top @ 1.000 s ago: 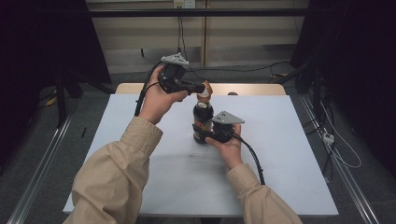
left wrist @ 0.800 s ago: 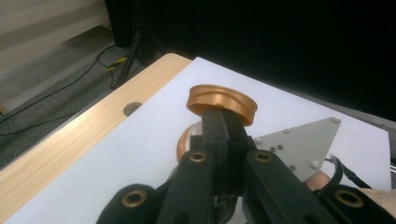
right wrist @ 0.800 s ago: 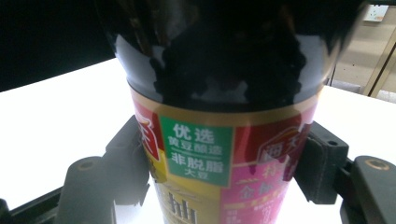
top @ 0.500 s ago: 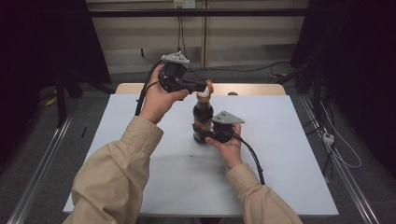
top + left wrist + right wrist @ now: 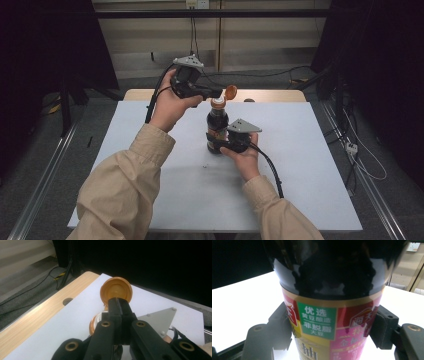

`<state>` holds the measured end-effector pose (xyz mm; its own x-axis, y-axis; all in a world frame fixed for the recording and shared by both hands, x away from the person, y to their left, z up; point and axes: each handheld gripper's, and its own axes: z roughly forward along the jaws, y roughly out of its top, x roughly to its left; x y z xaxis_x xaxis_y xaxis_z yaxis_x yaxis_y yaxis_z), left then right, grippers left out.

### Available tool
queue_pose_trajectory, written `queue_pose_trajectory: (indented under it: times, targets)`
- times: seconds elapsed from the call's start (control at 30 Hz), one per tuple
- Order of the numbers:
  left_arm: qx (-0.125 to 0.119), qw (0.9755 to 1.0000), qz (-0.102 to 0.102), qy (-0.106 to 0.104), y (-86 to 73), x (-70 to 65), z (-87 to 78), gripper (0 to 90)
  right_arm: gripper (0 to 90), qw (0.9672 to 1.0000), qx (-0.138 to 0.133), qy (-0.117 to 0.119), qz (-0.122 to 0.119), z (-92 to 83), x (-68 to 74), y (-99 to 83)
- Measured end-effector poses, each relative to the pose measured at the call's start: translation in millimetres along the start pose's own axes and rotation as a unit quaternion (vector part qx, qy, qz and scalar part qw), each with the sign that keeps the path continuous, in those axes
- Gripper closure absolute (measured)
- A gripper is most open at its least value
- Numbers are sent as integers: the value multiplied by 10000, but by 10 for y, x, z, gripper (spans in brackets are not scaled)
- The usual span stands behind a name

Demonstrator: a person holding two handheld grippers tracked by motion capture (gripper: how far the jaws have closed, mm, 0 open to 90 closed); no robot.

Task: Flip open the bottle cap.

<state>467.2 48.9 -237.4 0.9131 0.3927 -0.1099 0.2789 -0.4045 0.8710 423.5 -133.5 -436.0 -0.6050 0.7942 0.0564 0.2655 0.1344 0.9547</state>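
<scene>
Orange flip cap (image 5: 230, 92) now stands tipped open on the soy sauce bottle (image 5: 217, 125) that your right gripper (image 5: 223, 145) clamps, your left gripper's (image 5: 216, 93) closed jaws pinching its edge: pouring comes next.

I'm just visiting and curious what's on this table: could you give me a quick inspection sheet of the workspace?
Surface: white table over a wooden top, bare around the work.
Job's things: dark sauce bottle upright; its orange flip cap stands open.
Clutter: small specks on the sheet near the bottle.
Grippers: left hand-held gripper shut, its tips at the cap; right hand-held gripper clamps the bottle's labelled body.
Cables: a black cable trails from each gripper; more lie on the floor.
Surroundings: dark curtains, pale back wall.
</scene>
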Motion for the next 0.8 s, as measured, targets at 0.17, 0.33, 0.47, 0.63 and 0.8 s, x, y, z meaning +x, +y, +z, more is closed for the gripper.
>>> queue_pose_trajectory:
  times: [0.17, 0.33, 0.47, 0.63, 0.8]
  targets:
    - [-105, 9999, -27, -38, -38, -5, -67, 900, 301, 10000, 20, -8, 8, -1, 3, 6]
    - [-109, 9999, -66, 26, -95, -2, -125, 808, 299, 10000, 24, -10, -2, -6, 6, 7]
    - [-53, 10000, -2, 67, -146, -1, -190, 689, 298, 10000, 50, -9, -28, -11, 5, 13]
    - [-161, 9998, -44, 76, -249, -6, -261, 549, 293, 10000, 67, -32, -1, -13, 10, 18]
    - [-228, 9996, -124, 67, -420, 29, -342, 476, 250, 9998, 194, -48, -50, -49, 14, 29]
